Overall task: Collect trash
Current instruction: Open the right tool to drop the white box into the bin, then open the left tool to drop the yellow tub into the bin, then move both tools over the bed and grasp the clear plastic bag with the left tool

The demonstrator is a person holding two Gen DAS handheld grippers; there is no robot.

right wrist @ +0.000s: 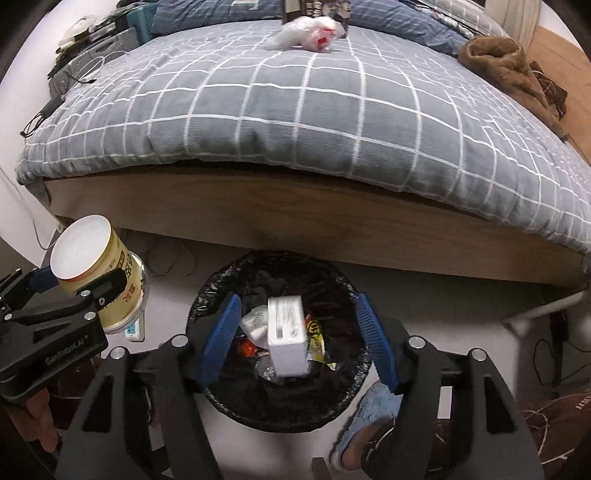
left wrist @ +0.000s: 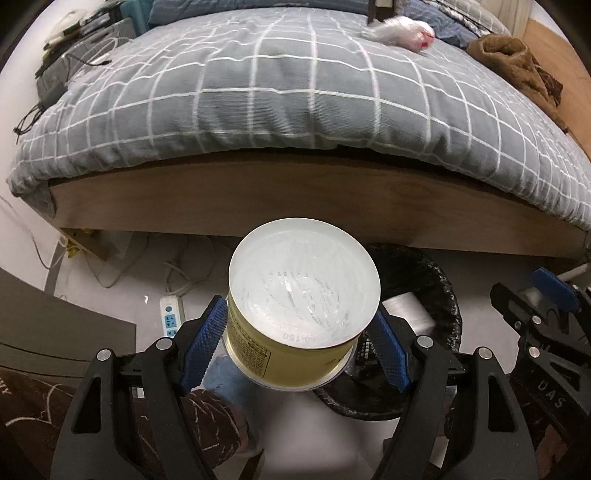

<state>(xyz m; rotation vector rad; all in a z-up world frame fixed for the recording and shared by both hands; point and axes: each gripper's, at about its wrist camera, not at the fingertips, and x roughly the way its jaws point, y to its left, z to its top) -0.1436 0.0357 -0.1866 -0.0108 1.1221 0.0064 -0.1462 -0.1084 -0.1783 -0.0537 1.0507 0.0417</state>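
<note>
My left gripper (left wrist: 299, 343) is shut on a yellow paper cup (left wrist: 295, 332), held bottom-forward above the floor, just left of the black-lined trash bin (left wrist: 439, 295). The cup (right wrist: 92, 273) and left gripper (right wrist: 66, 291) also show at the left of the right wrist view. My right gripper (right wrist: 299, 336) is open and empty, directly above the bin (right wrist: 207, 299). A white box (right wrist: 286, 336) is in the bin opening among wrappers. A white plastic bag with red print (right wrist: 310, 31) lies on the bed, also in the left wrist view (left wrist: 399, 31).
A bed with a grey checked duvet (right wrist: 295, 110) and wooden frame (right wrist: 295, 221) stands behind the bin. A brown garment (right wrist: 509, 70) lies at its right. A power strip (left wrist: 170, 317) and cables are on the floor. The person's blue slippers (right wrist: 369, 417) stand near the bin.
</note>
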